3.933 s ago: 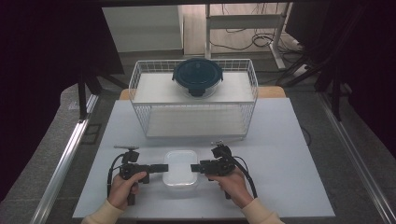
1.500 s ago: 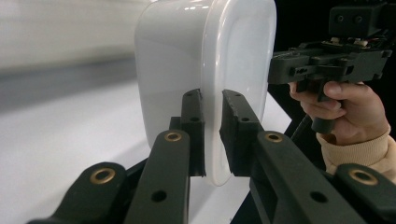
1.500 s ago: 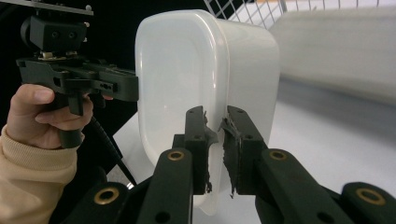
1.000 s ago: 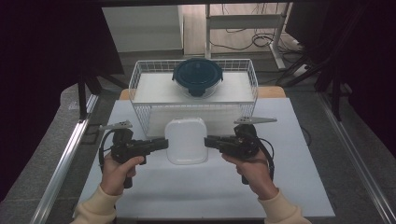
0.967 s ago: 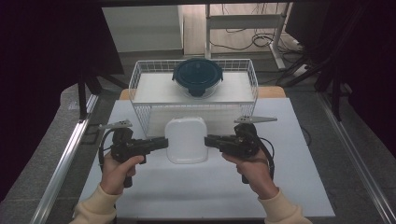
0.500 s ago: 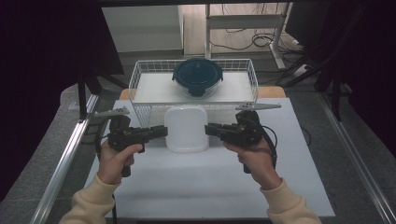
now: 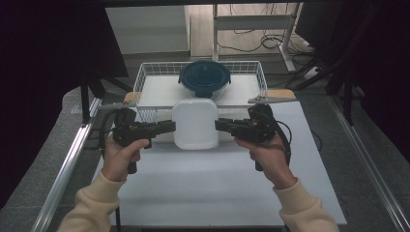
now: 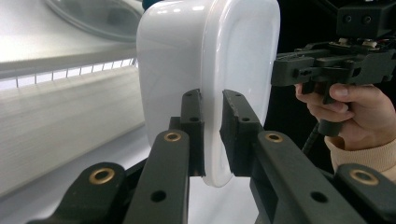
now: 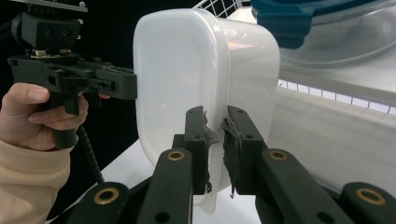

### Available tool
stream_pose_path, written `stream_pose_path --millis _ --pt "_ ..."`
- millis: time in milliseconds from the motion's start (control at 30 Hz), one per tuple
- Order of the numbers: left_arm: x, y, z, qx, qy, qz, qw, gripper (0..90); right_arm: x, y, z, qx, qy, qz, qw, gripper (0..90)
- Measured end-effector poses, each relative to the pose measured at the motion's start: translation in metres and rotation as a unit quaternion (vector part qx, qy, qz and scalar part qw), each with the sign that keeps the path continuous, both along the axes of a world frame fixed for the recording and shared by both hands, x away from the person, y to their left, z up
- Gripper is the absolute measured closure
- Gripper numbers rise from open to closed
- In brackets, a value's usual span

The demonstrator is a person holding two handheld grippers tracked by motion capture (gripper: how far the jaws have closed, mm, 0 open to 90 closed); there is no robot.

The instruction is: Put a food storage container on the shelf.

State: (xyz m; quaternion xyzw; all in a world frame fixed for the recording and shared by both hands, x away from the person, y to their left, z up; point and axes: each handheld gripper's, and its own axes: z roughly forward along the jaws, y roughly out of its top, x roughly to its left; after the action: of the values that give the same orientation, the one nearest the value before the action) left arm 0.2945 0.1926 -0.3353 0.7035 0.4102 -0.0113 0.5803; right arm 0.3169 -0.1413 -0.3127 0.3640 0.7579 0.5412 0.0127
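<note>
You're holding a plain white, slightly translucent plastic container (image 7: 195, 124) between two matte black grippers, left gripper (image 7: 167, 127) and right gripper (image 7: 221, 125), brass-coloured rivets on the jaws. Your sleeves (image 7: 95, 205) are cream. Behind, a white wire basket (image 7: 145, 77) carries a clear bowl with a dark teal lid (image 7: 204, 77). The table (image 7: 203, 188) is pale grey-white.

Your desk (image 7: 203, 188): one white rectangular top with a matte, plain surface, standing on a grey floor (image 7: 367, 145). Directly on it, at your far edge: one white wire basket (image 7: 145, 79), open at the top, with a white sheet lining its bottom. Two pale wooden corners (image 7: 283, 93) show just beside the basket's ends, left and right. The near stretch in front of you is bare white surface.
</note>
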Motion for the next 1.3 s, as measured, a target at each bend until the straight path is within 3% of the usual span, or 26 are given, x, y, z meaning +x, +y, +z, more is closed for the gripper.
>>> stream_pose_path --millis 467,867,1300 --pt "0.014 -0.001 0.021 0.002 -0.008 0.0 1.0 80.0 0.012 -0.002 0.019 0.002 -0.009 -0.003 1.0 79.5" --pt "0.038 -0.006 0.059 0.018 -0.02 0.002 0.9996 80.0 0.033 -0.003 0.049 -0.001 -0.016 -0.015 0.9998 79.3" --pt "0.064 -0.004 0.086 0.003 -0.009 0.001 1.0 80.1 0.057 -0.003 0.08 0.01 -0.01 -0.016 0.9998 79.3"
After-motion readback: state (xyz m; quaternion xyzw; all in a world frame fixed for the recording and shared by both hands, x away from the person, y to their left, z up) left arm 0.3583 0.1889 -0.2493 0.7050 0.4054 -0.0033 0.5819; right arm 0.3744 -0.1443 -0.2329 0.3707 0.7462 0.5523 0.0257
